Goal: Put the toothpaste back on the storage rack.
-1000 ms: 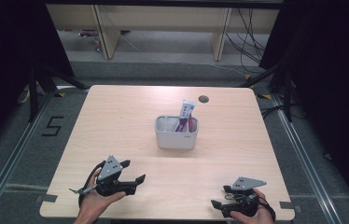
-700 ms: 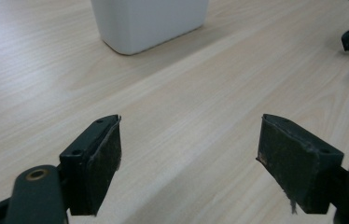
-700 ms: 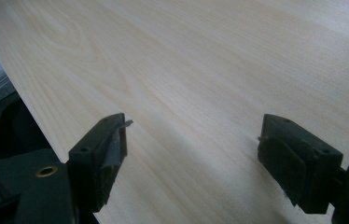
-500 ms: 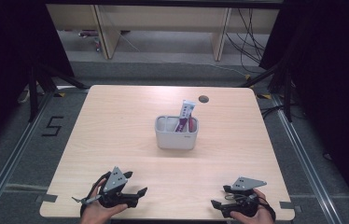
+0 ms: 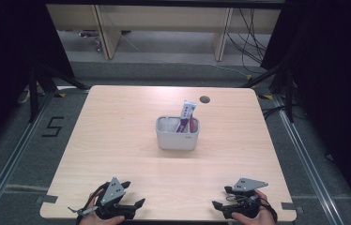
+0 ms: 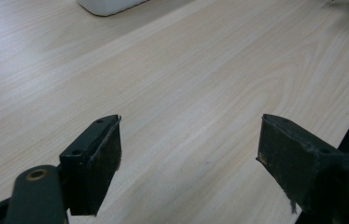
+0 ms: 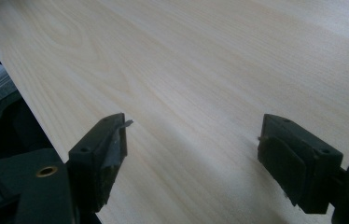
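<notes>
- Left gripper [image 5: 138,204] sitting at near-left edge of desk [image 5: 117,122], jaws spread wide, holding nothing; in the left gripper view bare wood is lying between them.
- Right gripper [image 5: 217,206] sitting at near-right edge, jaws also gaping wide, nothing between.
- White bin [image 5: 177,133] standing mid-desk, well apart from both grippers.
- Purple-white tube [image 5: 186,117] leaning upright inside the bin's right compartment, sticking out above rim.

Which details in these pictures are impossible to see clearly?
- Print on the purple and white packet: too small in the high view.
- Lower part of the packet: hidden by the wall of the white container.
- White container in the left gripper view: cut off by the top edge.
</notes>
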Demonstrator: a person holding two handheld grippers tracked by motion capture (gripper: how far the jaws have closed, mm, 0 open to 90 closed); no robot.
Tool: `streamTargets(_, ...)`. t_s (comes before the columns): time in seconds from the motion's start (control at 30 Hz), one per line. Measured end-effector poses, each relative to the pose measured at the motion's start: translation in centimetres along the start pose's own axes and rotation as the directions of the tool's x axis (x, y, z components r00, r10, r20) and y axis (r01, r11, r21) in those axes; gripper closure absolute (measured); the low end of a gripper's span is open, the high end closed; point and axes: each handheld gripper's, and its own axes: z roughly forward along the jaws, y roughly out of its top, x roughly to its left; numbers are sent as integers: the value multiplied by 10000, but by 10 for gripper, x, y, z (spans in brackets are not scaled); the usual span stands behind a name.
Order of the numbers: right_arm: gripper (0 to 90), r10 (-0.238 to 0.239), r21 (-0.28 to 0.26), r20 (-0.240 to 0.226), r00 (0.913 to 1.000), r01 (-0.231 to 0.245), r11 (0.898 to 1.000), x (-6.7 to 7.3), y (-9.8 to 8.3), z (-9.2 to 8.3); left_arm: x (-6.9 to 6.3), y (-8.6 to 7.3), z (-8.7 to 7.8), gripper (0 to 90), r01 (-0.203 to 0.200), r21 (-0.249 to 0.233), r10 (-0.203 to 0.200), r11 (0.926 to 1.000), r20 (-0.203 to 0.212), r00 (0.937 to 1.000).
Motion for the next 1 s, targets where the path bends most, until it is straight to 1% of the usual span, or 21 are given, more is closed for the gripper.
streamTargets(0.03, 245, 44, 8, -79, 10000, -44, 10000, 0, 0, 0, -2, -1, 0, 211, 171, -134, -171, 9998, 28, 9999)
streamTargets(0.1, 245, 40, 12, -64, 10000, -40, 10000, 1, 0, 0, -4, -2, -1, 211, 225, -234, -225, 9995, -27, 9997)
streamTargets(0.17, 245, 44, 12, -79, 10000, -44, 10000, 1, 0, 0, -3, -4, -4, 211, -30, 44, 31, 10000, -97, 9999)
streamTargets(0.2, 245, 70, 26, -76, 9999, -70, 10000, 1, 0, 0, -5, -5, -4, 211, 129, -72, -129, 9999, -23, 9999)
streamTargets(0.27, 246, 92, 42, -78, 9999, -91, 9999, 1, 0, 0, -5, -5, -5, 211, 47, -44, -48, 10000, -31, 10000)
streamTargets(0.33, 245, 95, 19, 194, 9998, -96, 10000, 2, 0, -1, -5, -6, -6, 211, -17, 70, 18, 10000, -69, 10000)
streamTargets(0.37, 245, 99, -17, 196, 9998, -99, 9999, 2, 0, 0, -6, -8, -5, 211, 96, 46, -96, 9999, -76, 9999)
streamTargets(0.4, 246, 78, -39, 230, 9997, -77, 10000, 2, 0, 0, -5, -8, -6, 211, -58, 222, 59, 9997, -15, 10000)
streamTargets(0.43, 246, 24, -64, 264, 9996, -22, 10000, 2, 0, -1, -6, -9, -5, 211, -30, 189, 30, 9998, 0, 10000)
streamTargets(0.47, 245, 31, -96, 102, 9999, -30, 9999, 1, 0, 0, -7, -9, -4, 211, 111, 90, -111, 9999, -23, 9999)
streamTargets(0.53, 246, 80, 27, -60, 9999, -80, 10000, 1, 0, 0, -7, -8, -4, 211, 116, 95, -116, 9999, -22, 9999)
streamTargets(0.57, 245, 83, 24, -46, 10000, -83, 10000, 1, 0, 0, -5, -8, -5, 211, -174, 308, 177, 9994, -73, 9998)
streamTargets(0.6, 246, 89, 28, -64, 9999, -89, 10000, 1, 0, 0, -6, -8, -5, 212, -15, 245, 17, 9997, -66, 10000)
streamTargets(0.63, 245, -43, -2, 181, 9998, 43, 10000, 1, 0, 0, -6, -9, -4, 211, -12, 264, 13, 9997, -60, 10000)
streamTargets(0.7, 246, -177, -59, 320, 9993, 179, 9998, 0, 0, -1, -5, -8, -5, 211, -7, 286, 8, 9996, -43, 10000)
streamTargets(0.73, 245, -163, -84, 345, 9993, 166, 9998, 0, 0, -1, -7, -9, -3, 211, 198, 79, -197, 9998, -57, 9998)
streamTargets(0.8, 246, -175, -76, 322, 9993, 178, 9998, 0, 0, -1, -5, -9, -4, 211, -10, 292, 14, 9996, -143, 9999)
streamTargets(0.87, 246, -203, -89, 288, 9994, 206, 9997, 0, 0, 0, -5, -9, -4, 211, 5, 318, -1, 9995, -133, 9999)
streamTargets(0.9, 245, -236, -72, 293, 9993, 238, 9997, 0, 0, 0, -5, -9, -4, 212, -19, 312, 19, 9995, -23, 10000)
streamTargets(0.93, 246, -232, -67, 257, 9994, 234, 9997, 0, 1, 0, -4, -9, -3, 211, -131, 346, 135, 9993, -108, 9999)
streamTargets(1.0, 245, -226, -86, 261, 9994, 228, 9997, 0, 0, 0, -5, -9, -3, 211, -92, 393, 94, 9992, -30, 10000)
